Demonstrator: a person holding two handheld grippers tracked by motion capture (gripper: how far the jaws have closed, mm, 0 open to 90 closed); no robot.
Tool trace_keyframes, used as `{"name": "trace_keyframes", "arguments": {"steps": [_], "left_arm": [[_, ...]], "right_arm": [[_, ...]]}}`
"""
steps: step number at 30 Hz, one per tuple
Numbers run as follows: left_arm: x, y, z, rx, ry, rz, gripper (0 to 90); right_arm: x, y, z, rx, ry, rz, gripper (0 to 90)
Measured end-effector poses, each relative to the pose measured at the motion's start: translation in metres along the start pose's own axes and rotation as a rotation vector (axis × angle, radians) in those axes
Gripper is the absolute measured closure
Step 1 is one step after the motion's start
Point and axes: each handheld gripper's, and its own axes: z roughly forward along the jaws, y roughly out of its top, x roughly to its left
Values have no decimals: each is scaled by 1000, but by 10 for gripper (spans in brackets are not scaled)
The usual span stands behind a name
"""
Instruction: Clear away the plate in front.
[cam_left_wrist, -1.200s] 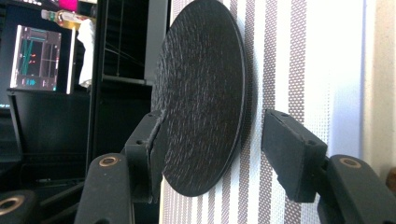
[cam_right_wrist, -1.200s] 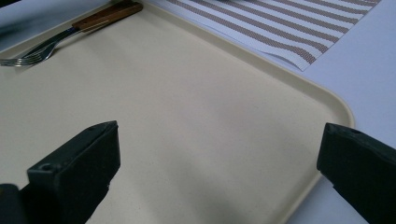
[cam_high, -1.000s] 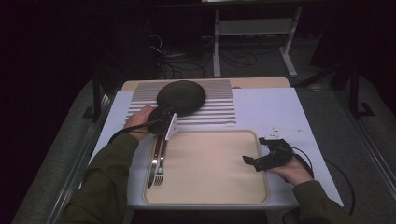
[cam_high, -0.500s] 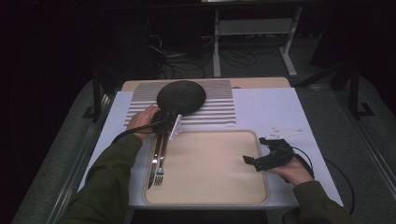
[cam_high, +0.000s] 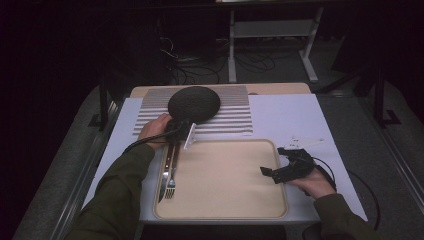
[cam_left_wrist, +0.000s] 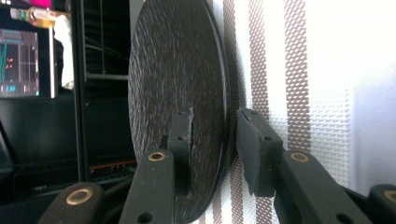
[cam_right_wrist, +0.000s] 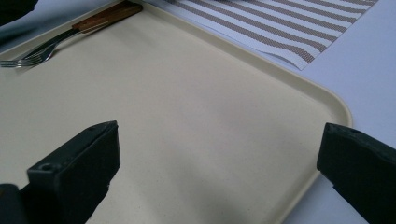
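I am closing my left gripper (cam_left_wrist: 210, 154) on the near rim of the dark round plate (cam_high: 194, 104), which is lying on the striped mat (cam_high: 230, 112) at the far edge of the table (cam_high: 300, 115), just beyond the far left corner of the cream tray (cam_high: 225, 200). The jaws have just been closing, with the plate rim between them. In the left gripper view one pad is lying against the plate's face, while the other pad is standing a little off its underside with a thin gap, so I am judging that the grip is not yet firm, though the angle is poor and I may be wrong. The fork (cam_high: 171, 186) and the knife (cam_high: 165, 175) are already lying side by side along the left edge of the tray. The plate is not yet lifted; carrying it onto the bare middle of the tray is probably what is left.

My right gripper (cam_high: 280, 172) is waiting over the right edge of the tray, its jaws standing wide apart and holding nothing.

The high view is giving me the whole layout but is hiding the pad contact under my left hand. The left gripper view is showing that contact closely. The right gripper view (cam_right_wrist: 217, 172) is showing the bare tray surface and the wooden handles at the far corner.
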Motion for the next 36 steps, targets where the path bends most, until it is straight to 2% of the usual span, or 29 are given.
{"name": "trace_keyframes", "arguments": {"steps": [4, 15, 26, 30, 36], "left_arm": [[-1, 0, 4, 4, 7, 5, 707], [0, 0, 15, 19, 12, 14, 710], [-2, -3, 24, 45, 45, 28, 710], [-2, -3, 25, 47, 43, 24, 712], [-3, -4, 29, 58, 47, 39, 746]], "right_arm": [[0, 0, 0, 0, 0, 0, 0], [0, 0, 1, 3, -2, 1, 0], [-1, -1, 1, 7, -3, 4, 0], [-1, -1, 2, 9, -2, 4, 0], [-1, -1, 2, 9, -2, 4, 0]]}}
